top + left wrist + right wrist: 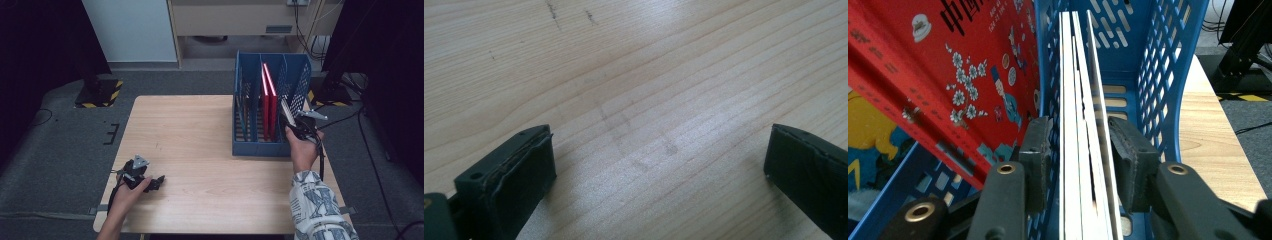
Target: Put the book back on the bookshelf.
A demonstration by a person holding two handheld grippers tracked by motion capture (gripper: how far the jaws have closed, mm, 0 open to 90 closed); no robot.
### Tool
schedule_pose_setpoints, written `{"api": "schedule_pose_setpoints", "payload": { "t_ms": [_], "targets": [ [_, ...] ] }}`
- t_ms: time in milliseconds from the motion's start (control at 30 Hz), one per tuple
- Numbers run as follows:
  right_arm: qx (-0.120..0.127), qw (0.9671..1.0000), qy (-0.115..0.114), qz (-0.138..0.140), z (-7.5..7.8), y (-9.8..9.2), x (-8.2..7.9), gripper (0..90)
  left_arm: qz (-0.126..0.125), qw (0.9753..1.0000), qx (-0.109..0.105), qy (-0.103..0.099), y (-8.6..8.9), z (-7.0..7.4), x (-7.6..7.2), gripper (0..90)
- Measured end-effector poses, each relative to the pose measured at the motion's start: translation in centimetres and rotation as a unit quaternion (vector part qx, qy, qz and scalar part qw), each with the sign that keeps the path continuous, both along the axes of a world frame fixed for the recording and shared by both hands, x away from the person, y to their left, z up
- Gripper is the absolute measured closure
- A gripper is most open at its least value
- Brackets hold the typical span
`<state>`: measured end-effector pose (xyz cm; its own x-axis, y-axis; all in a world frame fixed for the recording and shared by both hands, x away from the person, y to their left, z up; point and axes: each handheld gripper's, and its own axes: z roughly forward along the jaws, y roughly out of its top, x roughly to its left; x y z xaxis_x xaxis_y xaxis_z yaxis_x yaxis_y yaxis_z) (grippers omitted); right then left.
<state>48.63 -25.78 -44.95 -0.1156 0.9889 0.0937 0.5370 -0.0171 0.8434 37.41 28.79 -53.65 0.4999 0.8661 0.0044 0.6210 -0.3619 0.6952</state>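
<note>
A lab-style recording room: a bare wooden table (200, 145) stands on grey carpet, flanked by black stands whose bases carry yellow-and-black hazard tape (100, 94) at upper left. Black curtains hang down both edges of the frame, and loose cables (307, 30) trail along the far wall at upper right.

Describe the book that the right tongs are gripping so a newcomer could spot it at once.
Start at the blue slotted file rack on the table's far right side. Its middle slot holds red books; one slot to their right, a thin book stands edge-on between the right tongs. It alone shows pale, whitish edges rather than red covers.
</note>
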Motion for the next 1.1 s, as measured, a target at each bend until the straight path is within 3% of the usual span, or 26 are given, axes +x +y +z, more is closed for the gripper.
{"api": "schedule_pose_setpoints", "payload": {
  "t_ms": [600, 900, 1100],
  "targets": [
    [0.010, 0.9998, -0.015, 0.012, -0.4, -0.3, -2.0, 56.7, 0.000, 1.0000, 0.000, 0.000, 0.0, 0.0, 0.0, 0.0],
    [-0.004, 0.9998, -0.014, 0.011, -1.0, -0.1, -1.8, 60.7, -0.001, 1.0000, 0.001, 0.000, 0.0, 0.0, 0.0, 0.0],
    [-0.020, 0.9997, -0.015, 0.005, -1.2, 0.0, -1.7, 71.6, -0.002, 1.0000, 0.001, 0.000, 0.0, 0.0, 0.0, 0.0]
  ]
}}
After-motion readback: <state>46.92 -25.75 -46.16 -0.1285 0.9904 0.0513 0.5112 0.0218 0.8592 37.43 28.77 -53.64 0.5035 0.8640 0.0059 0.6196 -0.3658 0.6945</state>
